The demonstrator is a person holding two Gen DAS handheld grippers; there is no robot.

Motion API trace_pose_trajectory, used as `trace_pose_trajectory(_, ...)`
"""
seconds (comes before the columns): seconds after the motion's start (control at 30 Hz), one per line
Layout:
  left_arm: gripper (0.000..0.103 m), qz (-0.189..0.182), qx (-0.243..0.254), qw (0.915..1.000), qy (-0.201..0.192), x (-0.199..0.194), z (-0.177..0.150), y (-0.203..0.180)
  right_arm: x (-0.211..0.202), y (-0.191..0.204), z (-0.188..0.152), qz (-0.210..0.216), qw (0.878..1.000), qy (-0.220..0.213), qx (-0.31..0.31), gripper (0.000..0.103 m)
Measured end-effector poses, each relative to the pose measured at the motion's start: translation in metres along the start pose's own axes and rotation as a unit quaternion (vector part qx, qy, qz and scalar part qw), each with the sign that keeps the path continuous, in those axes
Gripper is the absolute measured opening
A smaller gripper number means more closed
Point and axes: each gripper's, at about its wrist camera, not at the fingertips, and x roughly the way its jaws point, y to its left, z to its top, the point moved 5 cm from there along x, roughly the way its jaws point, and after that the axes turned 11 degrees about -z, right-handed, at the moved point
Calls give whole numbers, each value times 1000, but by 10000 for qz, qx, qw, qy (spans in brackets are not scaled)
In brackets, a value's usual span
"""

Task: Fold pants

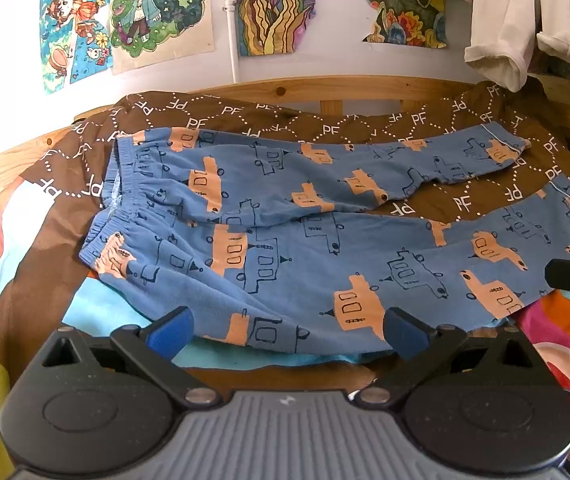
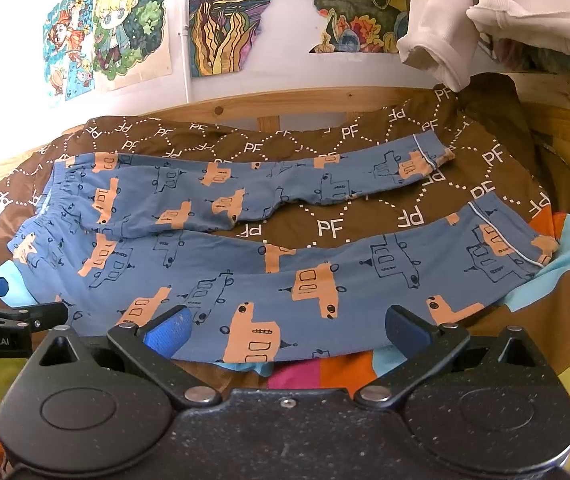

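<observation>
I have one pair of blue pants [image 1: 285,240] laid out flat just ahead of both grippers, spread on a brown blanket [image 1: 365,124] printed with white "PF" letters. My left gripper [image 1: 287,334] stands wide apart and empty — its two blue pads [image 1: 171,332] sit right at the near edge of the closer leg, above the cloth rather than pinching it. My right gripper [image 2: 287,334] is likewise spread wide with nothing between its jaws, hovering at the near hem line of the same leg. From the left wrist view the elastic waistband [image 1: 113,216] lies ahead and to the left; from the right wrist view the two cuffs [image 2: 429,158] lie ahead and to the right, the far one shorter-looking, the near one close to the right finger. The two legs part in a narrow V, brown blanket showing between them. Beyond the pants runs a wooden bed rail [image 2: 285,100], and on the wall past it I count four coloured drawings [image 2: 225,20]. One pale garment [image 2: 465,20] hangs at upper right — its sleeve ends dangle over the rail.
</observation>
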Motion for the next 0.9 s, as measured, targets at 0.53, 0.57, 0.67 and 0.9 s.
trace_pose_trajectory(0.53,103,102,47,9991,398,11,-2,-4,1,0,1,9,10000,0,36,102)
trace_pose_trajectory(0.57,103,102,35,9990,426,12,-3,-4,1,-1,1,0,10000,-3,2,102)
trace_pose_trajectory(0.67,103,109,21,9988,482,12,-4,-4,1,-1,2,15,10000,-14,3,102)
trace_pose_trajectory(0.9,103,122,-1,9987,500,12,-4,-3,0,0,3,-4,10000,-9,-5,102)
